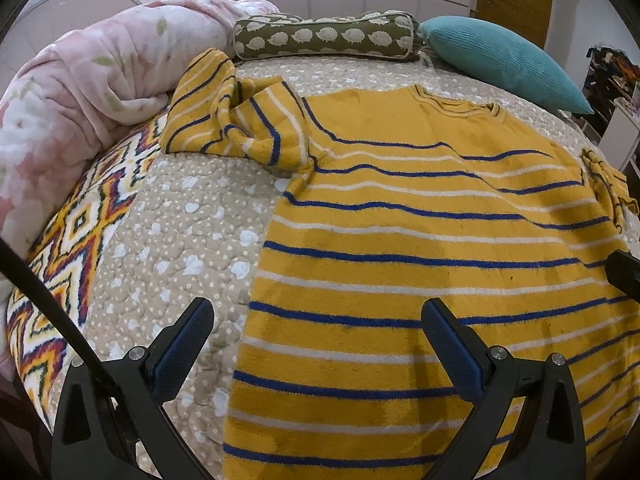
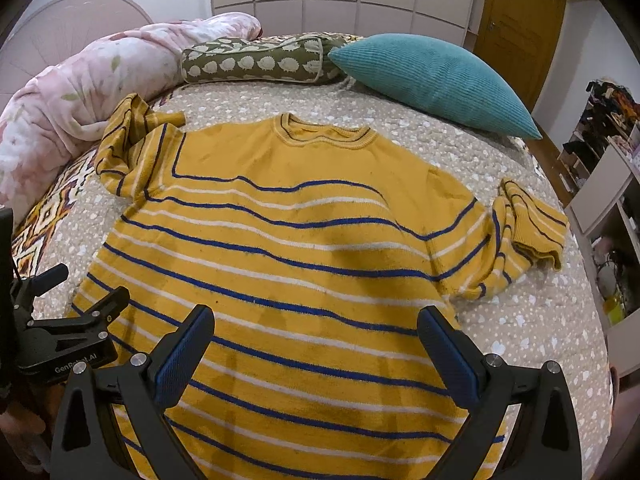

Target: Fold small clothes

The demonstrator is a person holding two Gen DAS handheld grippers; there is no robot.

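Note:
A yellow sweater (image 1: 420,216) with blue and white stripes lies flat on the bed, neck away from me; it also shows in the right wrist view (image 2: 288,240). Its left sleeve (image 1: 224,120) is crumpled near the pink blanket, and its right sleeve (image 2: 524,232) is bunched at the right. My left gripper (image 1: 318,344) is open and empty above the sweater's lower left edge. My right gripper (image 2: 316,344) is open and empty above the sweater's lower middle. The left gripper's body shows at the left of the right wrist view (image 2: 60,340).
The bed has a beige dotted quilt (image 1: 180,240). A pink floral blanket (image 1: 80,92) lies along the left, over a zigzag-patterned cover (image 1: 76,232). A green hedgehog bolster (image 2: 256,60) and a teal pillow (image 2: 436,80) lie at the head. Shelves (image 2: 608,184) stand at the right.

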